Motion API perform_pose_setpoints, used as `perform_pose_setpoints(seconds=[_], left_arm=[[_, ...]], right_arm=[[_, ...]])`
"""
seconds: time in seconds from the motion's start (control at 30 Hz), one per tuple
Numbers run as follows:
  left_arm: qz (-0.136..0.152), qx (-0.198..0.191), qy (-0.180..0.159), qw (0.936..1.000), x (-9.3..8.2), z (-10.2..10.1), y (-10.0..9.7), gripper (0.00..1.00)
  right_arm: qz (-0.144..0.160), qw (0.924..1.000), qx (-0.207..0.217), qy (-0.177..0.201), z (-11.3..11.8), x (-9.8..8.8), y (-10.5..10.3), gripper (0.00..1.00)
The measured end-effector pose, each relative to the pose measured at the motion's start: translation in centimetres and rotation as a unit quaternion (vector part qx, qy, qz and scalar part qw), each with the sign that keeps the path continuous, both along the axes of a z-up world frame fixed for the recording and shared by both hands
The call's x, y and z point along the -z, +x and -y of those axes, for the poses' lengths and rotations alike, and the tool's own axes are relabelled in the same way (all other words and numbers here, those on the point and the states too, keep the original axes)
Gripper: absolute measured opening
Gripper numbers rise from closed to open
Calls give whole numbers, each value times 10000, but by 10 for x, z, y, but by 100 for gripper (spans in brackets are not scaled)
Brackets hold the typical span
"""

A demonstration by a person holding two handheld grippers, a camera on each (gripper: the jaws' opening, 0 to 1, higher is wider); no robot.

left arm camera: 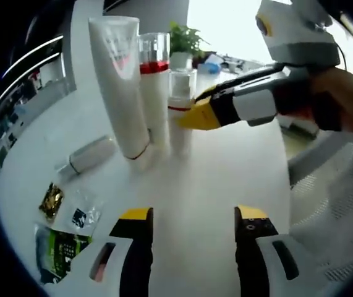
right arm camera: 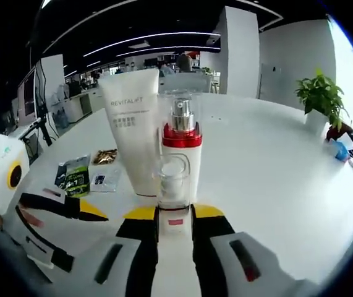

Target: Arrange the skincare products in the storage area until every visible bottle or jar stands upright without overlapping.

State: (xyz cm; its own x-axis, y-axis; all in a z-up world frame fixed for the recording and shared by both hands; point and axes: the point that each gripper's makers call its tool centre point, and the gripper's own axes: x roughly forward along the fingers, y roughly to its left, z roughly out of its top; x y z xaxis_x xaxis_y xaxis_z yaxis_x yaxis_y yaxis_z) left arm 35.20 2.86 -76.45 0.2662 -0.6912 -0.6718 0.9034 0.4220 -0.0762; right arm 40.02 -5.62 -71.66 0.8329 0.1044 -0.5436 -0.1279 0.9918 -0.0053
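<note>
A small clear-capped bottle with a red band stands upright on the white table, and my right gripper is shut on it from the right. In the right gripper view that small bottle sits between the yellow-tipped jaws of my right gripper. Close behind it stand a red-collared pump bottle and a tall white tube, cap down. From the left gripper view, the tube and pump bottle stand side by side. A small white container lies flat. My left gripper is open and holds nothing.
Several sachets lie near the table's left edge, also the sachets beside my left gripper. A white mesh chair stands off the table's right side. A potted plant sits at the far end.
</note>
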Motion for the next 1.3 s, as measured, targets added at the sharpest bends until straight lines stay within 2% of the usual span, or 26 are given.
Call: perform_pose_setpoints(seconds=[0.27, 0.57, 0.83, 1.3], left_arm=[[-17, -14, 18, 10000, 0, -2, -2, 50], [-61, -43, 86, 9999, 2, -9, -7, 50], [-63, -81, 140, 9998, 3, -16, -5, 50], [-62, -70, 101, 9999, 1, -14, -7, 49]], right_arm=[[-7, 9999, -130, 30, -4, 2, 0, 28], [-22, 9999, 69, 102, 1, 10, 7, 20], [49, 9991, 407, 134, 1, 8, 7, 19], [8, 9986, 514, 89, 0, 8, 2, 20]])
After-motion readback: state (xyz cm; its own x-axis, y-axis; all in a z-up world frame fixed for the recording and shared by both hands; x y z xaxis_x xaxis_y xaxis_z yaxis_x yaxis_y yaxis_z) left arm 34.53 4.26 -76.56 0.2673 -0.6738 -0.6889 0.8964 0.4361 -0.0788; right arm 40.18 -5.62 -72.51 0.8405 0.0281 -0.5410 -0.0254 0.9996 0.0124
